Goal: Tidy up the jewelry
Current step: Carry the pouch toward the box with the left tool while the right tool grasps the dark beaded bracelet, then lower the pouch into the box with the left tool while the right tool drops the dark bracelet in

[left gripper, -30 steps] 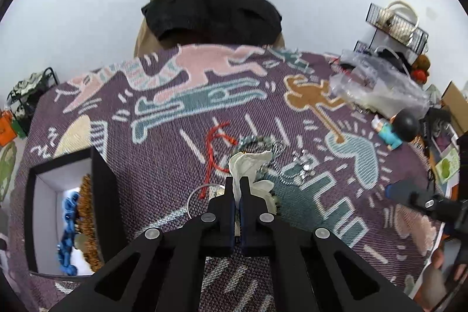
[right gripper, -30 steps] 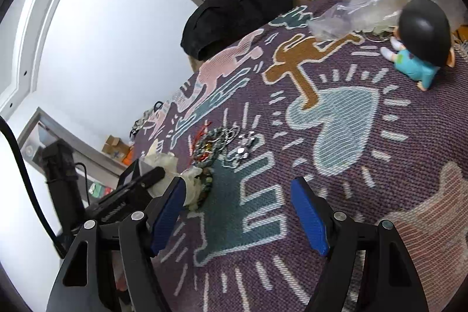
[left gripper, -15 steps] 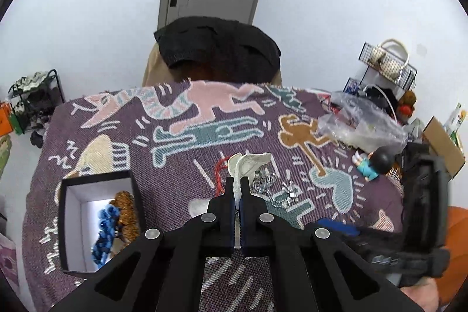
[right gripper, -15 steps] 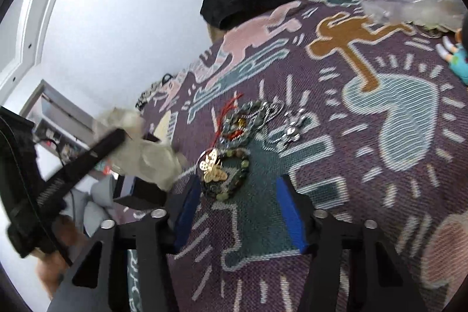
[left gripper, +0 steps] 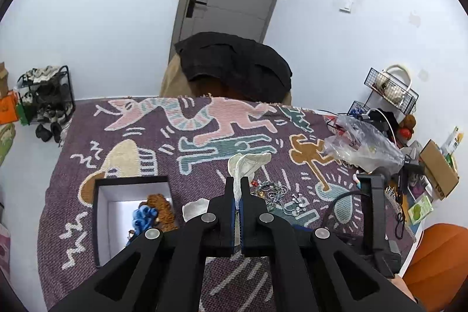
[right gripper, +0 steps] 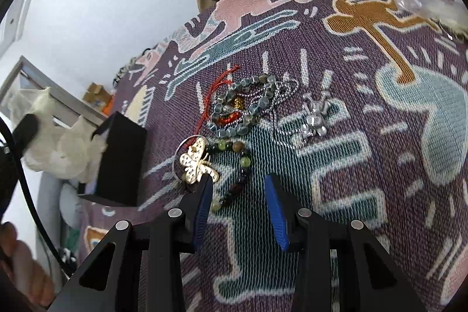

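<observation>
Right gripper [right gripper: 238, 196] fingers are closing over the dark bead bracelet [right gripper: 234, 183] on the patterned worktop [right gripper: 365, 165], beads between them, not yet pinched. Best to catch the strand alone, clear of the gold dragonfly pendant [right gripper: 197, 160] touching the near finger. Left gripper [left gripper: 237, 192] is clamped tight on a white cloth [left gripper: 245, 163], lifted beside the black box [left gripper: 101, 212].
</observation>
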Motion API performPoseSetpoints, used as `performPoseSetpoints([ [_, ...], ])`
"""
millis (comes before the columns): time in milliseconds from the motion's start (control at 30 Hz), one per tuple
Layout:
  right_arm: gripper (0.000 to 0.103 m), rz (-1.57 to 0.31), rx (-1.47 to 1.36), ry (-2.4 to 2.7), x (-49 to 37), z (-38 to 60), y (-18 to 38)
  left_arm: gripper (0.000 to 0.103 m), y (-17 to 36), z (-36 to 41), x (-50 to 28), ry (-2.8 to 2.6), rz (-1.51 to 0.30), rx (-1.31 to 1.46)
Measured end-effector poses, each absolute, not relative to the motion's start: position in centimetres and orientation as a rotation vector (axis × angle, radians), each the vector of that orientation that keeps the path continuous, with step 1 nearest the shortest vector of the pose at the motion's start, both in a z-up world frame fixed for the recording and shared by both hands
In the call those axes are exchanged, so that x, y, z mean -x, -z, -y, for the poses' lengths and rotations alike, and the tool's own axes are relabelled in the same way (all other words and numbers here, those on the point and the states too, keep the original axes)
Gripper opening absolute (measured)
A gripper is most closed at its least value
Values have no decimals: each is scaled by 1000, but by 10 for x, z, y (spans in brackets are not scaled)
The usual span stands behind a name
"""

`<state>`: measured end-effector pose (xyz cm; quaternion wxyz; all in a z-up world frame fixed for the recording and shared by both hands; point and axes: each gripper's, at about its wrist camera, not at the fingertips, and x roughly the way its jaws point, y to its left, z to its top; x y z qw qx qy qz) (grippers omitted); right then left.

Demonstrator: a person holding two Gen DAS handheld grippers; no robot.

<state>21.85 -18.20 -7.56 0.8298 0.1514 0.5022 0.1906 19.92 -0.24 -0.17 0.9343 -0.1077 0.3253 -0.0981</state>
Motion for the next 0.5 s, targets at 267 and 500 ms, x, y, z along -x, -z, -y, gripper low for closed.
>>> performPoseSetpoints([
  [267,11,-1080,-146,-343,-228,158,74,1,5,-17,-194,200,-644,263],
  [500,10,-1055,-92,-412,-220,146,64,1,6,-23,-188,199,-638,272],
])
